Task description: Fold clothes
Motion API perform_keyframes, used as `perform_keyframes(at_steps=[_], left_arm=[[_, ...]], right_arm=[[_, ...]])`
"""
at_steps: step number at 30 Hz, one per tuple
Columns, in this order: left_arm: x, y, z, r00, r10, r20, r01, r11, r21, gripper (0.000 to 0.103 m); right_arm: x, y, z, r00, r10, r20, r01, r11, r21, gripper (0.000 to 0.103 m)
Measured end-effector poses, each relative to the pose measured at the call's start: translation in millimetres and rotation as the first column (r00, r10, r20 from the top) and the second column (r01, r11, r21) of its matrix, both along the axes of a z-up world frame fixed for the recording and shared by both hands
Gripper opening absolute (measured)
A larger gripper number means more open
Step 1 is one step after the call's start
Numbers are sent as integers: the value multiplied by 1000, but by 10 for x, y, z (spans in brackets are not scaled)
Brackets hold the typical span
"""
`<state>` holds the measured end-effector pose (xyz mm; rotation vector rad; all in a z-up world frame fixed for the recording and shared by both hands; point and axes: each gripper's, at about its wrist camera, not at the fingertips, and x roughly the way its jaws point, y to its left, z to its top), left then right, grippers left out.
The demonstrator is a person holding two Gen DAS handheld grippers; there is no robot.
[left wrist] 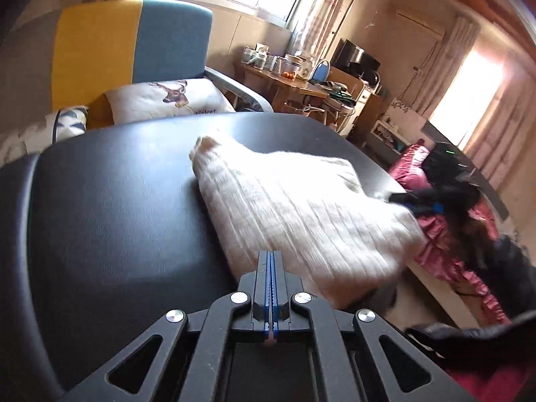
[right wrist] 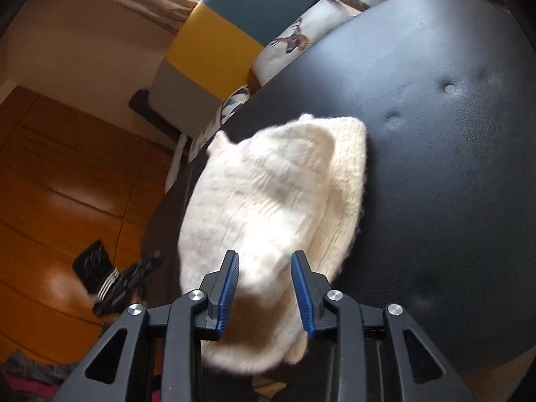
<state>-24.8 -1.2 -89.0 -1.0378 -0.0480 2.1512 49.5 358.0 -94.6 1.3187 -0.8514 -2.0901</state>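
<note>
On black table (right wrist: 435, 167), folded fuzzy white sweater (right wrist: 268, 194).

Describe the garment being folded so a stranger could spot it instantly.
Find the big black padded surface in front of the yellow-and-blue chair. On it lies a cream ribbed knit sweater, partly folded over itself. It is the only fuzzy, pale thing there; the deer-print pillow sits on the chair instead.

Fuzzy ribbed knit sweater (right wrist: 268, 201) lies on matt, leather-like black table (right wrist: 435, 134).
</note>
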Motion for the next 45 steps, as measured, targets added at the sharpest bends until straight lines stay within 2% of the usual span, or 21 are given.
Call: perform_keyframes(at_steps=[4,6,11,12,14,16,17,19,20,22,24,26,30,32,33,36,40,42,43,44,45], left_arm=[[-216,359,29,999,-40,-36,38,997,-64,1],[-316,559,66,993,-99,-57,93,992,-87,1],[-530,939,-3,978,-195,-73,179,967,-180,1],[-557,968,-26,977,-201,-69,185,964,-189,1],[-621,1016,-75,977,-208,-56,192,959,-207,1],[-587,1032,-121,974,-219,-50,203,953,-223,1],[-566,1039,-144,973,-225,-48,209,950,-231,1],[-524,1053,-190,970,-238,-42,220,944,-246,2],[-502,1060,-212,969,-244,-40,226,940,-254,2],[-460,1074,-258,966,-256,-34,237,933,-270,2],[-416,1072,-283,965,-260,-29,242,931,-274,2],[-369,1050,-281,967,-254,-24,239,935,-262,2],[-317,984,-308,974,-227,-8,220,951,-216,2],[-310,968,-309,978,-207,-4,202,958,-202,2],[-298,966,-307,980,-199,-2,195,961,-198,2],[-258,960,-303,984,-178,7,176,967,-184,2],[-163,923,-303,988,-152,15,152,976,-155,2],[-114,896,-301,990,-143,19,144,980,-136,2],[-92,878,-287,991,-132,15,133,983,-130,2],[-74,854,-258,993,-120,15,121,986,-115,2],[-56,835,-213,993,-119,10,119,988,-102,2]], right_arm=[[264,-139,175,993,115,-11,-114,993,14,34],[314,-245,192,985,170,1,-170,985,34,34],[224,-572,76,959,282,24,-283,949,138,34],[183,-662,35,948,316,27,-317,940,125,34],[170,-852,-52,893,448,39,-449,894,6,36],[157,-1043,-139,820,571,34,-565,817,-114,36],[165,-1102,-210,786,616,50,-606,784,-136,34],[239,-1082,-458,743,645,181,-649,760,-42,28],[282,-1051,-595,724,642,251,-665,747,8,18],[390,-906,-894,711,591,381,-670,734,110,12],[496,-757,-984,740,539,403,-622,776,103,17],[612,-621,-908,772,510,380,-571,819,60,24],[741,-154,-431,900,360,245,-361,932,-40,28],[693,102,-241,968,198,157,-185,978,-93,32],[670,230,-147,987,111,116,-96,987,-125,33],[443,374,-115,994,-72,77,87,975,-205,34],[91,278,-418,967,-165,195,200,964,-175,38],[-49,218,-482,968,-154,199,192,964,-186,37],[-66,146,-429,977,-142,161,170,970,-174,36],[-83,60,-347,986,-127,110,141,982,-128,27],[-102,-53,-212,994,-102,37,103,995,-17,20]])
